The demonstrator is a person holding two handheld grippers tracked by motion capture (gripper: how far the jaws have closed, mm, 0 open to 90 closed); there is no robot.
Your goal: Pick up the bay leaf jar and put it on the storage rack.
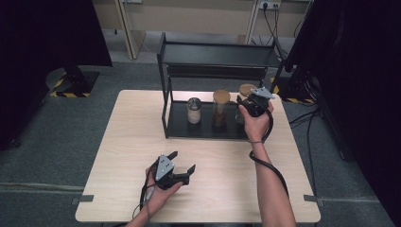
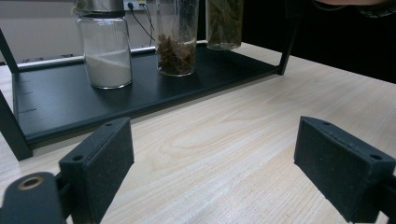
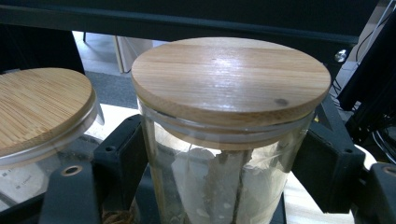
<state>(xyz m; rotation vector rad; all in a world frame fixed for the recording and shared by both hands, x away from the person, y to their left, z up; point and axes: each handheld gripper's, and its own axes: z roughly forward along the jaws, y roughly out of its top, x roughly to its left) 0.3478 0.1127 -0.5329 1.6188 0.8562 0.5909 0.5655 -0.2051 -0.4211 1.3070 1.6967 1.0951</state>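
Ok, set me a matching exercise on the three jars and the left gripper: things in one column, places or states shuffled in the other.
Things:
1. jar of white powder
2. jar of brown pieces
3. jar with the wooden lid
4. left gripper

Places or states:
A. between the right gripper's jaws
B. middle of the rack's lower shelf
C. open above the bare tabletop, holding nothing
D. leftmost on the lower shelf

Pairs: 1-D, 2-B, 3-A, 4-C
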